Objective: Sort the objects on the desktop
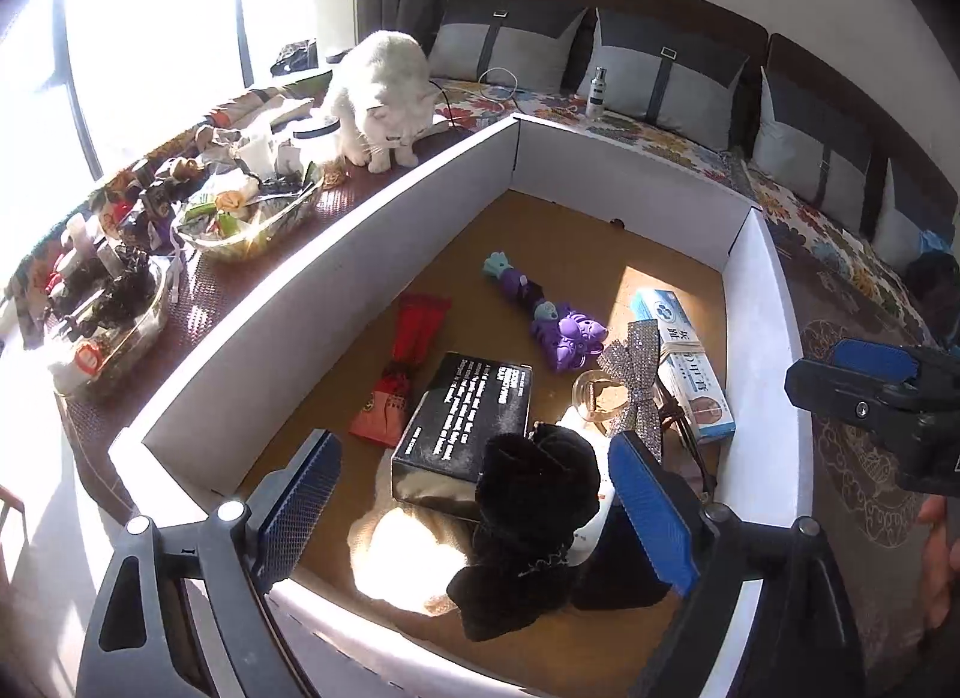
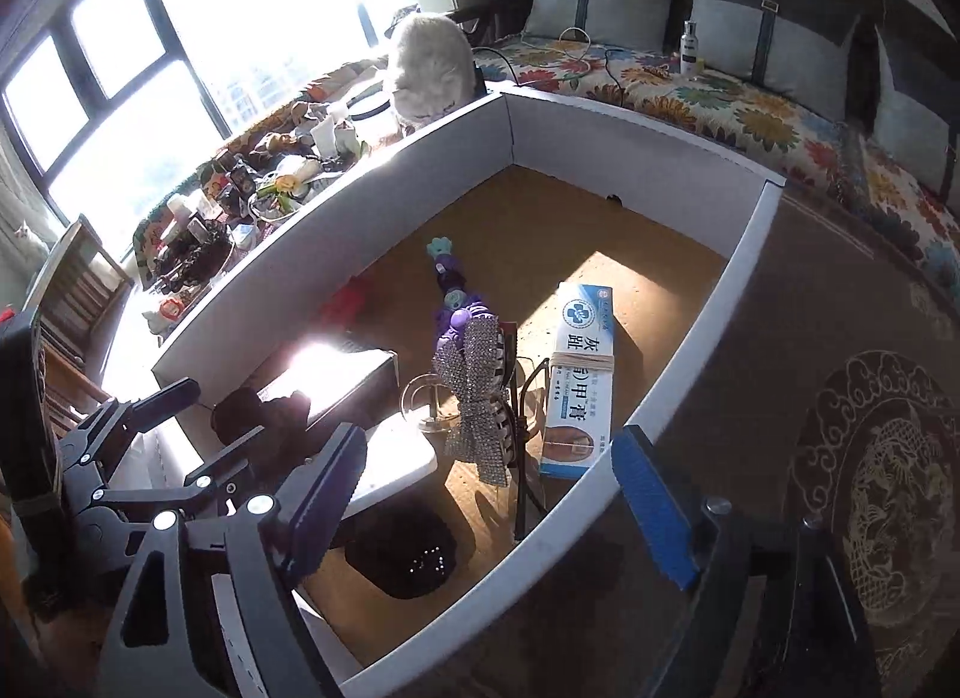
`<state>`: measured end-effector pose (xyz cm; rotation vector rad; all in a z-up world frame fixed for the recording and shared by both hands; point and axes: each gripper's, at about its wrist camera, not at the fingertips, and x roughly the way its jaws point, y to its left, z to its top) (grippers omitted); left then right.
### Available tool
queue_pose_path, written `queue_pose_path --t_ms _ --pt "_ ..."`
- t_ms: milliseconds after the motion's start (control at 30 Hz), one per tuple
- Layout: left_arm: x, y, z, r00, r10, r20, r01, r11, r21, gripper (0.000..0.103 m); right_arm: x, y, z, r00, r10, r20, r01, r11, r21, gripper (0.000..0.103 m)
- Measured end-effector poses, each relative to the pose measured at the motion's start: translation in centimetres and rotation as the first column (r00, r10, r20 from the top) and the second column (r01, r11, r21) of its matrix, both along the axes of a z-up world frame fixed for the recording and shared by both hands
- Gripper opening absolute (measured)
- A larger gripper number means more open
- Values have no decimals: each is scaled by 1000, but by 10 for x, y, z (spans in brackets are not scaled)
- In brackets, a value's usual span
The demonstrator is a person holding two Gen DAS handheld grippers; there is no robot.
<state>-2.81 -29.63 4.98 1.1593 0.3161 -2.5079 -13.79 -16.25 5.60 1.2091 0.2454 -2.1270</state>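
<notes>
- Centrally, blue-white carton point(image 2: 577, 380), right of center in right wrist view, reads "灰趾" and "甲膏"; rubber-banded.
- Black box point(image 1: 465, 428), lower center, white text unreadable.
- Left claw point(image 1: 474, 509) wide open, empty, over black plush point(image 1: 528, 524).
- Right claw point(image 2: 489, 509) wide open, empty.

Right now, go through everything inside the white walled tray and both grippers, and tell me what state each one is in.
left gripper: open, above black fluffy item
right gripper: open, empty
black fluffy item: loose, ungripped
black box: lying flat, closed
ointment box: lying flat, rubber-banded
rhinestone bow clip: standing up
purple toy: lying flat
red pouch: lying flat
white walled tray: open-topped
</notes>
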Motion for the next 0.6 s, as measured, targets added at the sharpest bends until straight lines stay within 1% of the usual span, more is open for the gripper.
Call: queue_pose_path --t_ms 100,200,267,333,400,467,533,600 --pt "3 5 10 998 71 -1 -71 997 -40 92 0 14 12 999 -13 -36 14 1000 25 92" --pt "11 14 21 994 105 -24 -106 992 -72 93 2 20 20 998 -22 -59 25 999 47 93" --pt "14 19 27 988 152 -14 -152 984 -91 94 5 21 23 997 -31 -75 37 996 80 93" --pt "16 27 32 982 190 10 -187 970 -154 94 9 20 25 995 -34 -91 44 992 120 94" --pt "17 34 36 981 194 17 -186 960 -208 94 16 20 26 994 -11 -112 25 992 126 94" --pt "21 39 39 986 167 9 -162 967 -199 94 24 20 29 991 6 -134 12 991 133 95" --pt "25 41 41 988 152 9 -148 976 -162 93 30 19 31 988 21 -151 1 990 141 95" --pt "26 44 41 989 143 29 -137 980 -147 94 36 18 34 985 36 -167 -12 990 143 95"
